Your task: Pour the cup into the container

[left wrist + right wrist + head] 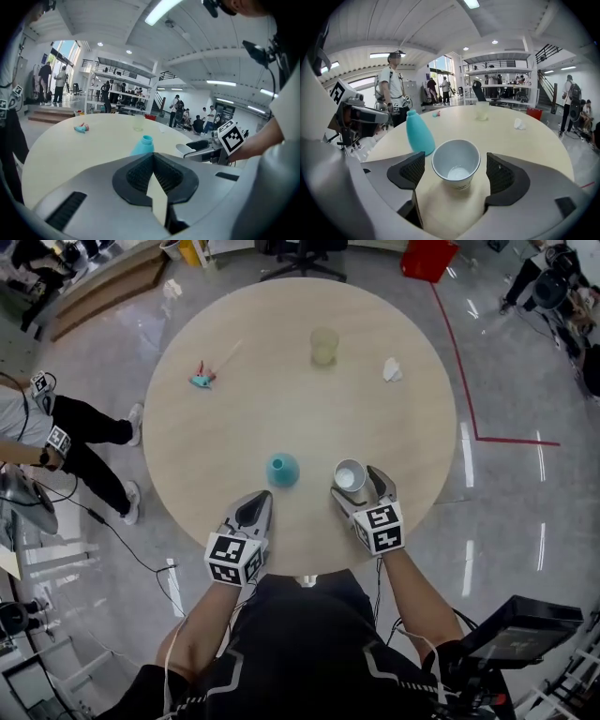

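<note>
Gripping step: close right gripper (456, 172) slowly on white cup (349, 474); squeeze softly, keep upright.
Right jaws: wide apart, one on each side of cup, not touching it.
Cup: right between right jaws, standing on table (234, 418).
Left jaws: left gripper (152, 168) pressed together, nothing between.
Blue bottle (417, 133): just left of right jaws; mind not to bump.
See-through container (324, 345): far ahead of both jaws.

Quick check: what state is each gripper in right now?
Left gripper: shut, empty.
Right gripper: open, jaws apart on either side of the small white paper cup, not gripping it.
</note>
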`<action>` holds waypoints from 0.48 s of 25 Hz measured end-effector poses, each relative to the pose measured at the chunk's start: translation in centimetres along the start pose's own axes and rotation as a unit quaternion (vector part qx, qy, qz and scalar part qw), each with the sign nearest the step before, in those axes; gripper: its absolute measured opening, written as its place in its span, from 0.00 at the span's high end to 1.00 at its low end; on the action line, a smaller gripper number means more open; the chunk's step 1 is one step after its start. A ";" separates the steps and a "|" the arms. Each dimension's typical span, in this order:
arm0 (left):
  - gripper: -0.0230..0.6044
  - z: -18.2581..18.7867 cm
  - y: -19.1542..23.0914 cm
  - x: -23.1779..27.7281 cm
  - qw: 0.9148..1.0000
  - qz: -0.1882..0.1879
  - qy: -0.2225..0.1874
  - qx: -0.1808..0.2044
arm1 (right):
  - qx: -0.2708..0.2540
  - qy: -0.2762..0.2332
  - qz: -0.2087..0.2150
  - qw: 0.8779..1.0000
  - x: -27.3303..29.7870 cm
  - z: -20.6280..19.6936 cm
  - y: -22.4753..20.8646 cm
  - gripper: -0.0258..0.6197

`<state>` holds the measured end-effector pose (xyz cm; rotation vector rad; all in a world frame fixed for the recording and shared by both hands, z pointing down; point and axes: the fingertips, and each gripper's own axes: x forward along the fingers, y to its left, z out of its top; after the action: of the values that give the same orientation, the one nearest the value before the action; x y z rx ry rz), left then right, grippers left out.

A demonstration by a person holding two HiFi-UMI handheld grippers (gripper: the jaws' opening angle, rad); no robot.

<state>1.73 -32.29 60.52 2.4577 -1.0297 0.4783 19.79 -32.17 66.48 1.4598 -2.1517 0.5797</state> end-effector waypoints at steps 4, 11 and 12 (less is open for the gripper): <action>0.96 4.0 -1.8 -1.1 0.999 -0.023 -0.036 0.015 | -0.008 -0.039 0.000 0.999 -2.6 4.0 -0.2 0.36; 0.96 7.9 -2.1 -2.9 0.994 -0.054 -0.090 0.011 | -0.026 -0.110 0.031 0.993 -4.4 10.0 3.4 0.74; 0.96 8.5 -2.0 -3.2 0.994 -0.057 -0.096 0.006 | -0.027 -0.119 0.034 0.992 -4.7 10.9 3.8 0.81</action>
<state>2.36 -33.53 51.30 2.5959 -0.9530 0.2157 16.18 -33.77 54.71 1.4954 -2.3873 0.3840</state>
